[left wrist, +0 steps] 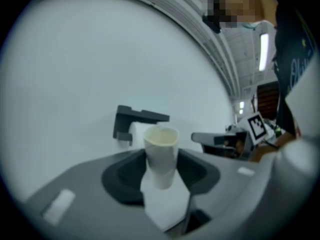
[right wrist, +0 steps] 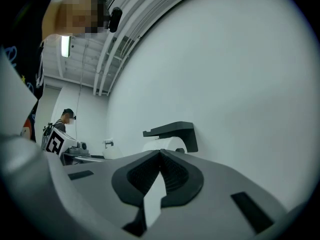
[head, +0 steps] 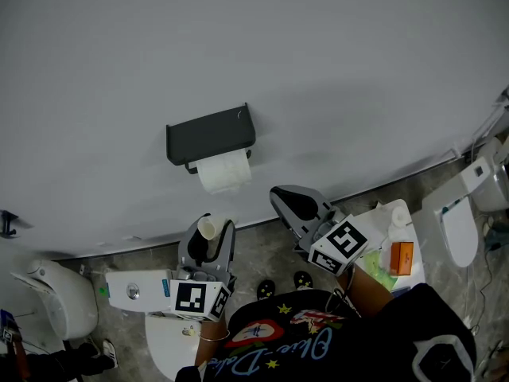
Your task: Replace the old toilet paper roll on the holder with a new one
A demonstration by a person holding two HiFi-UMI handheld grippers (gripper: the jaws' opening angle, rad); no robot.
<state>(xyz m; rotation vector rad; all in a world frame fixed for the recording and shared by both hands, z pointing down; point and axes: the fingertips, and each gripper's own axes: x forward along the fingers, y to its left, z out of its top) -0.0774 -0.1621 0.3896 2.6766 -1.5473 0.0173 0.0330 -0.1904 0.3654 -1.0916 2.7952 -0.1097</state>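
The left gripper (head: 215,234) has its jaws clamped on a bare cardboard core (head: 207,228). The core stands upright between them, its open end poking out past the jaw tips. No paper is left on it that I can see, so that reads as the old roll, off the holder and in hand.

Straight ahead of those jaws, well clear of the tips, the dark holder (head: 210,136) sits on the wall (head: 334,70). A plump white roll (head: 224,172) hangs under its cover, with a sheet trailing down at the front. By the look of it the new roll is already mounted.

The right gripper (head: 286,199) is off to the side of the left one. Its jaws are pressed flat together with nothing between them, and they point at the same holder from a little way back. The roll sits just beyond the line of its tips, not touching.

So my call is that the swap itself looks done. What seems left is small: get rid of the spent core, and perhaps check that the fresh roll sits straight and turns freely. Whether the roll is properly seated on its bar I can't tell, because the cover hides the mount.
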